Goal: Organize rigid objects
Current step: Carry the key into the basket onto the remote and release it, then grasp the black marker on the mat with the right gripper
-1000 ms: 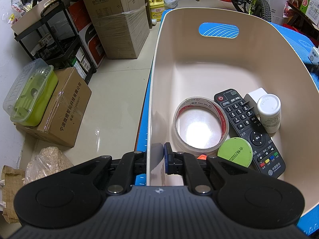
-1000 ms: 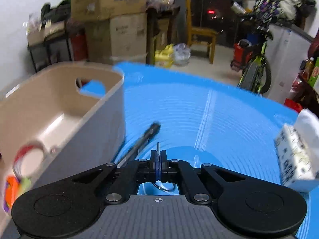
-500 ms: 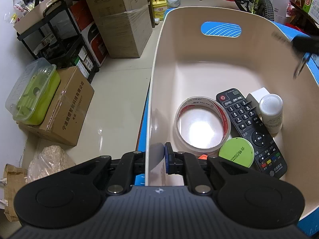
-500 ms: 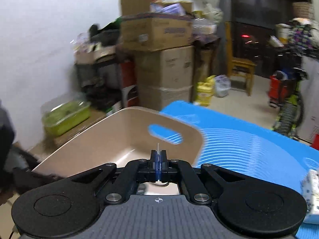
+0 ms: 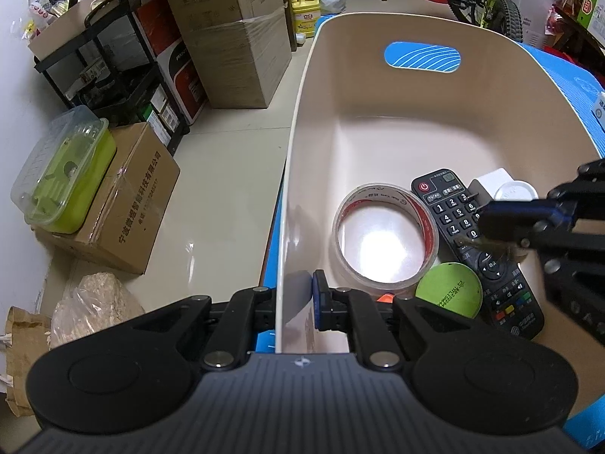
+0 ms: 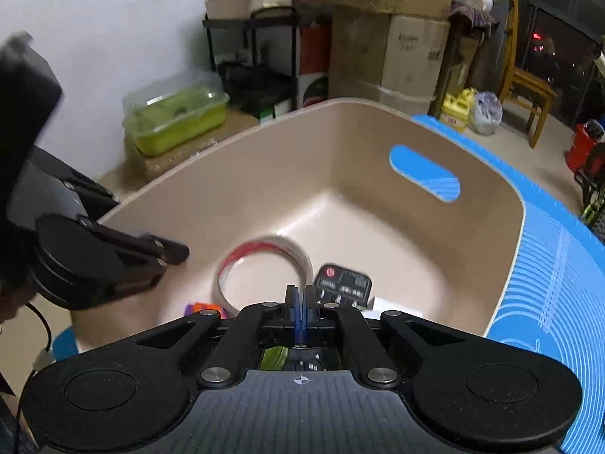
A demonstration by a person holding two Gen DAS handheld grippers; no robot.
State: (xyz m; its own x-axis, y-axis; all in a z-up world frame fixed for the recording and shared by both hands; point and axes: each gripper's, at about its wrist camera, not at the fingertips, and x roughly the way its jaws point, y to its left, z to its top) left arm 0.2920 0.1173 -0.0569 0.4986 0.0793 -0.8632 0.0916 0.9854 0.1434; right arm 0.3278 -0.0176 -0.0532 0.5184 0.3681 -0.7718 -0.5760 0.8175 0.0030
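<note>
Left gripper point(image 5: 297, 295): clamped on the near left wall of the beige tub point(image 5: 298, 174), one finger outside, one inside against the wall. Ahead of it and to its right, on the tub floor: roll of clear tape point(image 5: 383, 236) lying flat; orange piece point(image 5: 385, 297) partly hidden just behind the inner finger; green round lid point(image 5: 449, 295) touching the tape's near right edge; black remote point(image 5: 474, 249) lengthwise beside the tape; white bottle point(image 5: 515, 191) and white block point(image 5: 491, 180) at the remote's far right. Right gripper point(image 6: 301, 304): fingers pressed together on a thin, small metallic thing point(image 5: 487, 244), blurred, identity not clear; held over the remote, above the tub's right half. Below it in the right wrist view: tape point(image 6: 261, 272) ahead-left, remote point(image 6: 344, 283) straight ahead. Under the tub: blue mat point(image 6: 559, 265), off to the right. Left of the left gripper, on the floor: cardboard box point(image 5: 124, 204) with green container point(image 5: 64, 181) on top.
</note>
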